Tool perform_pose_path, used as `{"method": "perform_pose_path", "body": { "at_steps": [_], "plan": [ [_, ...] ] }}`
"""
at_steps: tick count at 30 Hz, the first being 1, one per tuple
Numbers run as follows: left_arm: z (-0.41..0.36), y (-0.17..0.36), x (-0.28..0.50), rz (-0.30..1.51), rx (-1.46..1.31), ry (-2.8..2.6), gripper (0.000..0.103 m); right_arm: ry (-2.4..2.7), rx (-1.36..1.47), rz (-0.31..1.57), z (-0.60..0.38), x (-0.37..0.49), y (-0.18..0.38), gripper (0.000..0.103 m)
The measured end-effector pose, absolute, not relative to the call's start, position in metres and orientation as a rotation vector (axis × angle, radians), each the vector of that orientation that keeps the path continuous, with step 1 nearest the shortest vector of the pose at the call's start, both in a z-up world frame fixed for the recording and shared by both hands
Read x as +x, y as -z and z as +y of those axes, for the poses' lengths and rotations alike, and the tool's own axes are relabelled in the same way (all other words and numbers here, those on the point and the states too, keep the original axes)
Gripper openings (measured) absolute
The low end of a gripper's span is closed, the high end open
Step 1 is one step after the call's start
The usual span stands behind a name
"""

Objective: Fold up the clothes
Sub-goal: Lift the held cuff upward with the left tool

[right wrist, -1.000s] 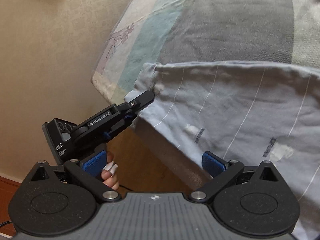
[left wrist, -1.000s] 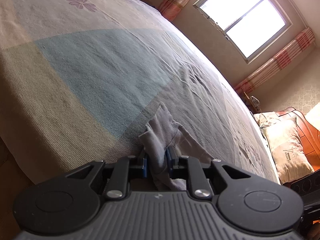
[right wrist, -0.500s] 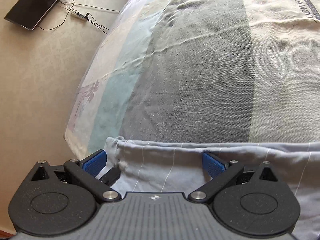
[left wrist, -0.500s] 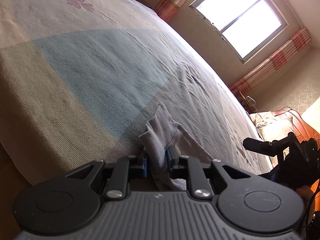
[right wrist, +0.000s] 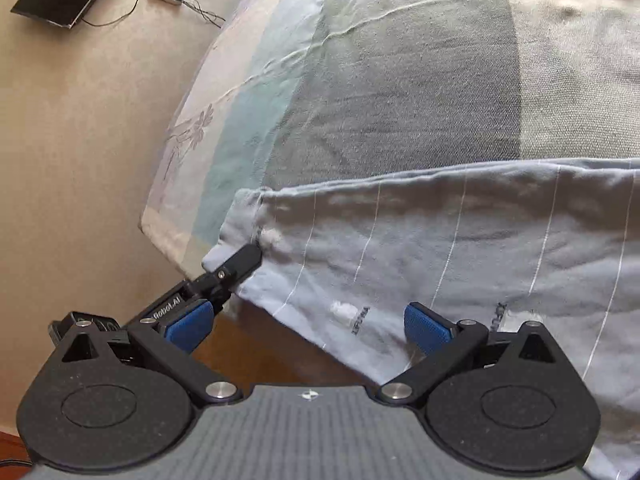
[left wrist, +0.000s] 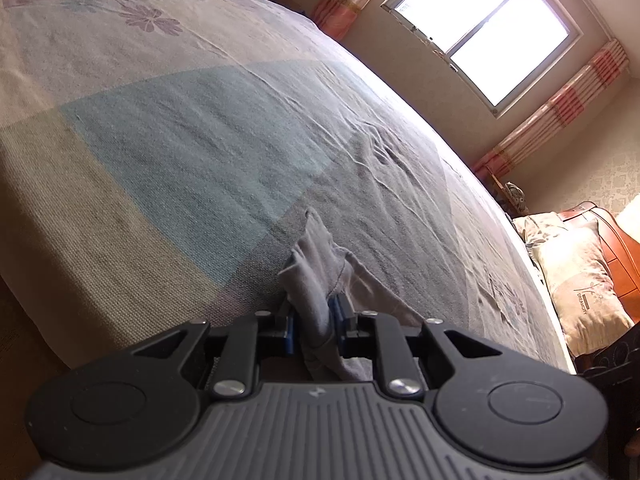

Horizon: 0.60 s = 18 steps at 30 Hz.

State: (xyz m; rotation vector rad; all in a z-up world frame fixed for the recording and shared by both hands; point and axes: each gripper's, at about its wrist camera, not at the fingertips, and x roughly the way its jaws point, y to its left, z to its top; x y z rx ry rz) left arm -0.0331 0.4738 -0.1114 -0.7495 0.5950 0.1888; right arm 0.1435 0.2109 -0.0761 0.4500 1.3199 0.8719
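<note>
Left gripper point(left wrist: 314, 326) pinches the garment point(right wrist: 460, 248) corner, low centre; right gripper point(right wrist: 306, 326) gapes empty over its edge on the bed point(right wrist: 400, 92). Risk: one-corner hold lets cloth slip off.

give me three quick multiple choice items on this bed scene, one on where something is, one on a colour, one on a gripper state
1. Where does the left gripper hold the pale blue garment?
A. at a corner near the bed's edge
B. in the garment's middle
C. by the pillow

2. What colour are the pads on the right gripper's fingers?
A. red
B. blue
C. white

3. How do the right gripper's fingers stand?
A. shut on the garment
B. shut on nothing
C. spread wide open, gripping nothing

Answers:
1 A: the right wrist view shows the left gripper's tip on the garment's corner where the bed sheet drops off.
2 B: both pads show blue.
3 C: a wide gap lies between the pads, the garment beyond them.
</note>
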Motion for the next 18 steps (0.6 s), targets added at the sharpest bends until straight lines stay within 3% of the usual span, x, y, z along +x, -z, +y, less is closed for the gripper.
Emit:
{"method": "perform_pose_path", "body": {
  "at_steps": [9, 18],
  "plan": [
    [0.442, 0.054, -0.030, 0.528, -0.668, -0.129, 0.017, -0.811, 0.557, 1.189, 0.131, 0.141, 0.039, 0.103],
    [0.395, 0.019, -0.015, 0.504, -0.597, -0.060, 0.014, -0.702, 0.644, 1.196, 0.054, 0.134, 0.058, 0.103]
  ]
}}
